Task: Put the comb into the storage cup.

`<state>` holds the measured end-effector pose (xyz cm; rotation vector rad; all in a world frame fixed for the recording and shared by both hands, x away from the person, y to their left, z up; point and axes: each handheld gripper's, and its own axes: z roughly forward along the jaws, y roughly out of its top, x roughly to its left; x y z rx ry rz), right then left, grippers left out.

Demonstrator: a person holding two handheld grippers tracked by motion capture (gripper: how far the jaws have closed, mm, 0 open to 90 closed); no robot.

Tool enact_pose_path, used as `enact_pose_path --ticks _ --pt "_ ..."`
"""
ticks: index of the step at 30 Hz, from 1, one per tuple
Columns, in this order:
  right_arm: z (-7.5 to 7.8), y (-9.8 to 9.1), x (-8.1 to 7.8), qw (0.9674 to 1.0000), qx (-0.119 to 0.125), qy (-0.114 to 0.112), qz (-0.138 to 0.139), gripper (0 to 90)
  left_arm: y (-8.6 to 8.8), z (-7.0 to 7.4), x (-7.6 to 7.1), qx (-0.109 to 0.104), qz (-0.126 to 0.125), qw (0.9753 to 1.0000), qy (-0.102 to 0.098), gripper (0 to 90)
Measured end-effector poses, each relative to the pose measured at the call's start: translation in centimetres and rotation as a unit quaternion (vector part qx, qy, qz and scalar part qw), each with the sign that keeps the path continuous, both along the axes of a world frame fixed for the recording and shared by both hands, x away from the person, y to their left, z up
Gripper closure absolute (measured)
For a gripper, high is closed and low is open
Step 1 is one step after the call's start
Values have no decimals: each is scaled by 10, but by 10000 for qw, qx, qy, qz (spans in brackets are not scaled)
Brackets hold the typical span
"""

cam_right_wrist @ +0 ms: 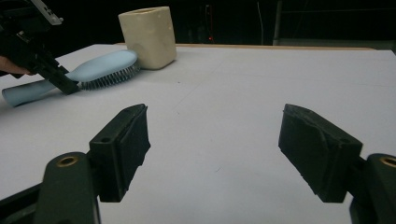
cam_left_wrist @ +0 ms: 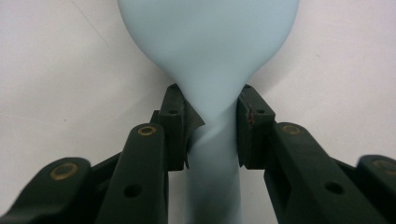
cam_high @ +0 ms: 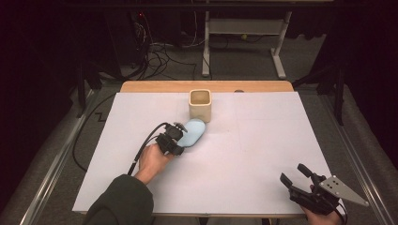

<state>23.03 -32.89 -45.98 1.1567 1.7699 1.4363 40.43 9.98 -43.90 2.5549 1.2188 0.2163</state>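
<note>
Left gripper view shows the left gripper point(cam_left_wrist: 212, 128) with its jaws pressed on the neck of the pale blue hairbrush point(cam_left_wrist: 210, 42), which lies bristles-down on the white desk point(cam_high: 263, 154), its head touching the cream square cup point(cam_high: 200, 104). To do the pickup well, I judge the grip should stay square on the neck and the lift go straight up, so the head clears the cup. The right gripper point(cam_right_wrist: 233, 154), well apart, holds its jaws wide with nothing between them.

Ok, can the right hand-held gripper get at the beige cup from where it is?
Probably yes. The right hand-held gripper is open with bare white table between it and the beige cup. The blue hairbrush and left hand-held gripper lie to the cup's left, off that path.
</note>
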Motion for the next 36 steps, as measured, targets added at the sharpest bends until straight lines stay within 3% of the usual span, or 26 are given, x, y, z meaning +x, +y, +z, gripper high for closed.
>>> enact_pose_path --ticks 8,25,36 --pt "0 0 0 10000 -26 21 -23 253 -1 2 -6 125 -174 9995 -232 691" --pt "-1 1 1 10000 -30 42 8 253 5 14 -18 -128 -367 9980 -493 691" --pt "0 1 0 10000 -27 48 -12 245 10 19 -30 -371 -471 9967 -551 691"
